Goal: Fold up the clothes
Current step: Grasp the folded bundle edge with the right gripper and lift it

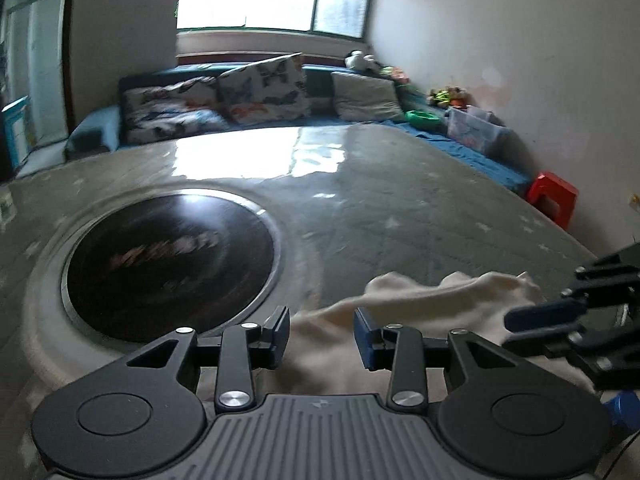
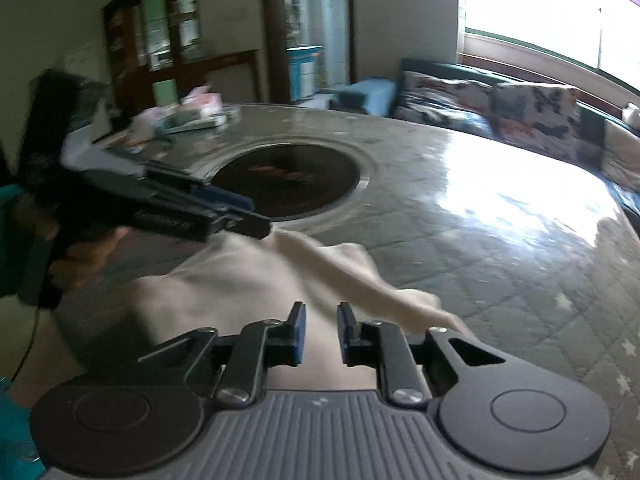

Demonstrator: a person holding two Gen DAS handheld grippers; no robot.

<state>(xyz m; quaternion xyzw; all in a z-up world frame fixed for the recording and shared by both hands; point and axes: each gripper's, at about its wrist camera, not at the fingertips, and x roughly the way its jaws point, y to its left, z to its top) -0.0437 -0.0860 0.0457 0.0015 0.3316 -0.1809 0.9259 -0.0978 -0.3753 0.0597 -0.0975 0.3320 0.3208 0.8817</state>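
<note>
A cream garment [image 1: 420, 300] lies rumpled on the grey quilted table [image 1: 400, 200], its far edge bunched into folds. In the left wrist view my left gripper [image 1: 322, 334] hovers open just above the near part of the cloth, nothing between its blue pads. My right gripper [image 1: 560, 320] comes in from the right edge over the same cloth. In the right wrist view my right gripper [image 2: 322, 334] is open over the garment [image 2: 260, 280], with the cloth showing through the gap. A hand holds the left gripper [image 2: 240, 212] at the garment's far left corner.
A dark round plate [image 1: 168, 256] is set into the table's middle, left of the cloth. Tissue packs and papers [image 2: 188, 116] clutter the far table edge. Behind are a sofa with cushions [image 1: 260, 92], a clear storage box [image 1: 476, 128] and a red stool [image 1: 552, 196].
</note>
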